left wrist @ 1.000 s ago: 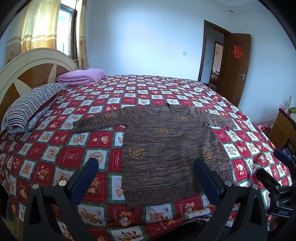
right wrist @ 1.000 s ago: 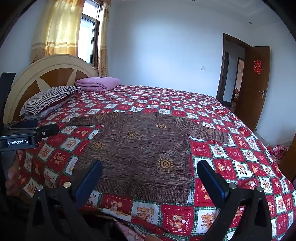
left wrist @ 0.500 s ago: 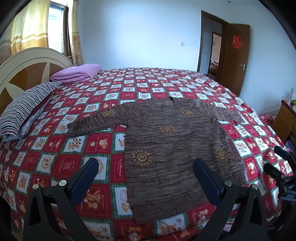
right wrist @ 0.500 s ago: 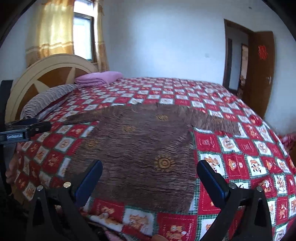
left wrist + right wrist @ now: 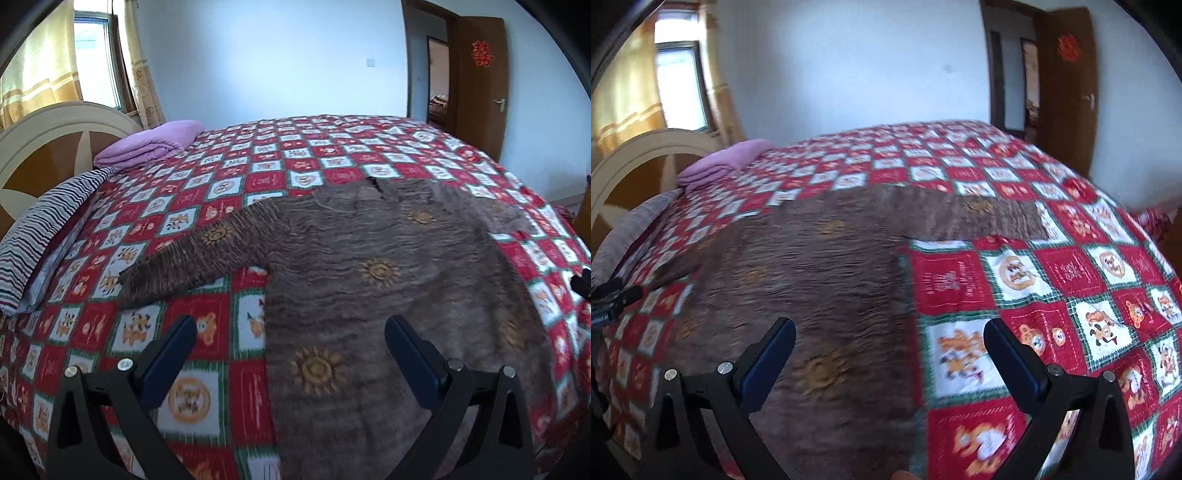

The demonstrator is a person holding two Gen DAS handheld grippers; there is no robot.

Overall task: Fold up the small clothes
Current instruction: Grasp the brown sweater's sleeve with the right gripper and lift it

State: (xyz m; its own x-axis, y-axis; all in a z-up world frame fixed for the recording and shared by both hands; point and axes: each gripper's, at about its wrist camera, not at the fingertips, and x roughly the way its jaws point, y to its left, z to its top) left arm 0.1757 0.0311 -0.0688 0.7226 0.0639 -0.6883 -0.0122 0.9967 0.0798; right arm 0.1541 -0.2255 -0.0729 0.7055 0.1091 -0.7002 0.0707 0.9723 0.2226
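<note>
The right wrist view is smeared by motion blur, so the sweater [image 5: 820, 295] there is a brown mass with faint yellow motifs, and its hem runs out of the bottom of the picture. In the left wrist view the sweater [image 5: 388, 295] is sharper near the collar and soft toward the hem, which is hidden behind the gripper frame. Its right sleeve is hard to trace there — it fades into blur near the bed's edge.

The sweater lies flat and face up on the quilt [image 5: 258, 173], a red, white and green checked cover with cartoon squares. The left sleeve [image 5: 207, 258] stretches out toward the striped pillow [image 5: 40, 236]; the other sleeve [image 5: 990, 218] reaches across the quilt toward the door [image 5: 1067, 85].

The left gripper [image 5: 290, 341] hangs above the sweater's left edge with its fingers spread wide, holding nothing. The right gripper [image 5: 890, 345] hangs above the sweater's right edge, also spread wide and empty. A black part of the left tool shows at the left rim of the right view, cut off.

A folded purple blanket [image 5: 151, 144] sits by the headboard [image 5: 48, 140], beyond the pillow. No containers are in view.
</note>
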